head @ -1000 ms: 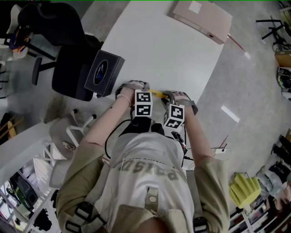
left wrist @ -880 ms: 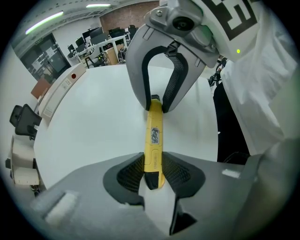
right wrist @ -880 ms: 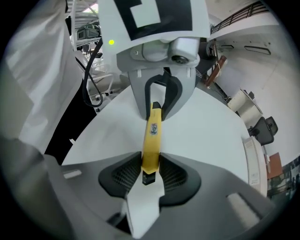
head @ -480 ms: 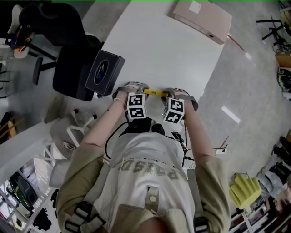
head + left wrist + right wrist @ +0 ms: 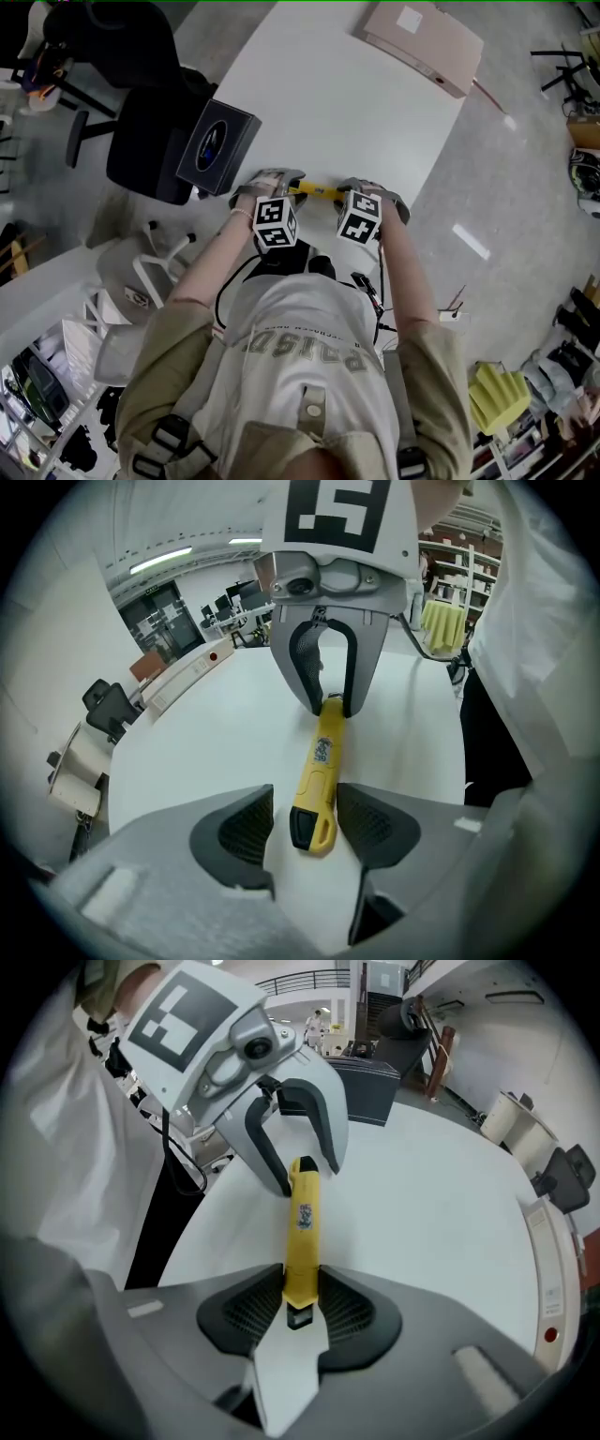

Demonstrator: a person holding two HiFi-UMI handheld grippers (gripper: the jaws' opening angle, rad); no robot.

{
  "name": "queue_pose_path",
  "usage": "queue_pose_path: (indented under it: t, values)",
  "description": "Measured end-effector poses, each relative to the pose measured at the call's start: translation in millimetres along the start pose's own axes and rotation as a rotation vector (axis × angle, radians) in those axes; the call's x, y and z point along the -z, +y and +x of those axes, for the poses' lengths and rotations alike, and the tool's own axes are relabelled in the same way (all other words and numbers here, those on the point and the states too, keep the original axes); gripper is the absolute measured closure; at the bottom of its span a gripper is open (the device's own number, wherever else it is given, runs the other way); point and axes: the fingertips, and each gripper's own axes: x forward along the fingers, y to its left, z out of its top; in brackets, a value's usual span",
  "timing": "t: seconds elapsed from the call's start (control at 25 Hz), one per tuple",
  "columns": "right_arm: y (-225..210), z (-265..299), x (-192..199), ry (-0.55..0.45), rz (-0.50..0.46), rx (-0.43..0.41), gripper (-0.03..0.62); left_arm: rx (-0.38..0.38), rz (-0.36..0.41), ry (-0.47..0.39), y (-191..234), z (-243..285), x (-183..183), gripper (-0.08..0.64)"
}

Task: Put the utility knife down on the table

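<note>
Subject: utility knife, yellow body with a black end cap, a small printed label on its side.
Knife location: in the head view it lies just above frame centre, over the near edge of the white table, its length running from 9 o'clock to 3 o'clock between the two grippers.
Knife contact with table: it sits very low over the tabletop; contact cannot be confirmed from any view.
Left gripper: released. Its jaws have just been opening and now stand apart. The knife's black-capped end lies between the pads, with a clear gap on the 9 o'clock side and the 3 o'clock pad just beside the body, not pressing.
Right gripper: clenched on the knife's other end. Both ribbed pads press the yellow body, and a short dark tip shows past them toward 6 o'clock.
Gripper arrangement: the two face each other along the knife, left at its 9 o'clock end and right at its 3 o'clock end in the head view, both angled steeply down.
Flat cardboard box: on the table's far corner, at 1 o'clock from the knife, well apart.
Black case: at 10 o'clock from the knife, beside the table's edge, set on a dark chair.
</note>
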Motion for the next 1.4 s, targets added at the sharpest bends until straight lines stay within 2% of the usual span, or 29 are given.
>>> queue_pose_path:
  t: [0.24,0.44,1.12,1.4]
  values:
    - [-1.8,-0.1,-1.6,0.016,0.07,-0.111,0.468,0.023,-0.017,0.002,2.3,0.8,0.0,0.322]
    - [-4.2,-1.6,-3.2,0.015,0.08,-0.156,0.469,0.036,-0.023,-0.004,3.2,2.0,0.8,0.321]
    - [-2.4,-3.9,-1.3,-0.071,0.091,-0.105,0.468,0.066,-0.076,-0.012,3.1,2.1,3.2,0.321]
    - [-4.3,-4.5,-0.2,-0.096,0.126,-0.094,0.466,0.07,-0.09,-0.013,4.3,3.2,4.9,0.321]
